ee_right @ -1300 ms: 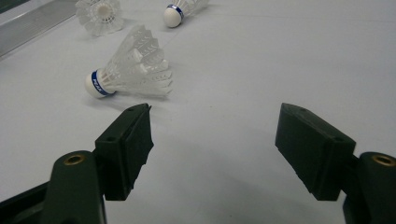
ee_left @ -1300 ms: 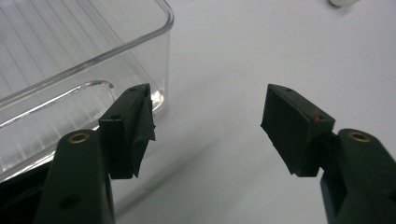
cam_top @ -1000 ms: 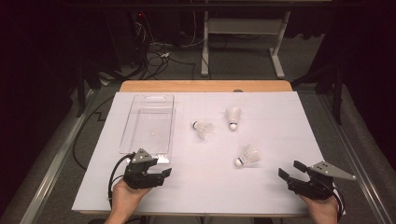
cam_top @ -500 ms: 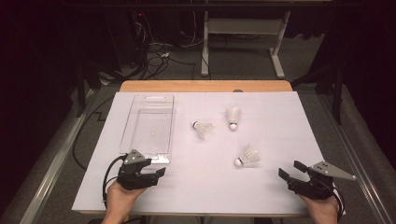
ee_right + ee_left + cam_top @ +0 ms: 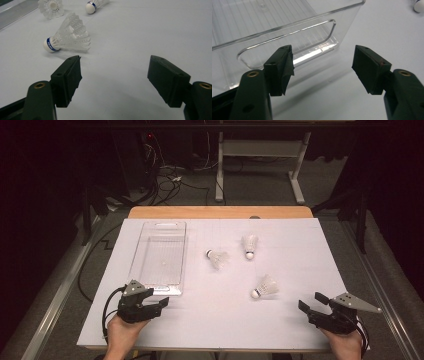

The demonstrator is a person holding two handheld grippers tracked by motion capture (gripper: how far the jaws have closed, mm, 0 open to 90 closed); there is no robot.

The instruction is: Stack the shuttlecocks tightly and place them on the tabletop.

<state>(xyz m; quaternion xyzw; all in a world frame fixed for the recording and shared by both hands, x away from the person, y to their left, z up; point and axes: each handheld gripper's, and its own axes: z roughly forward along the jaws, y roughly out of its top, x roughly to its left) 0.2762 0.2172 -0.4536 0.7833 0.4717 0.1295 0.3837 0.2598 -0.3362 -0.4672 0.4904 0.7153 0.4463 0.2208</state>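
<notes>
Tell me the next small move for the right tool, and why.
Probably ease the right tool forward and left toward the nearest shuttlecock. Its jaws stand open and hold nothing, and that shuttlecock lies on its side just ahead of them on the white sheet, apart from the other two.

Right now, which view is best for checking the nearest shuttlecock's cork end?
The right gripper view: the nearest shuttlecock lies close and sharp, its cork with the blue band pointing left. The high view shows it small, on its side. In the left gripper view I cannot identify it.
</notes>
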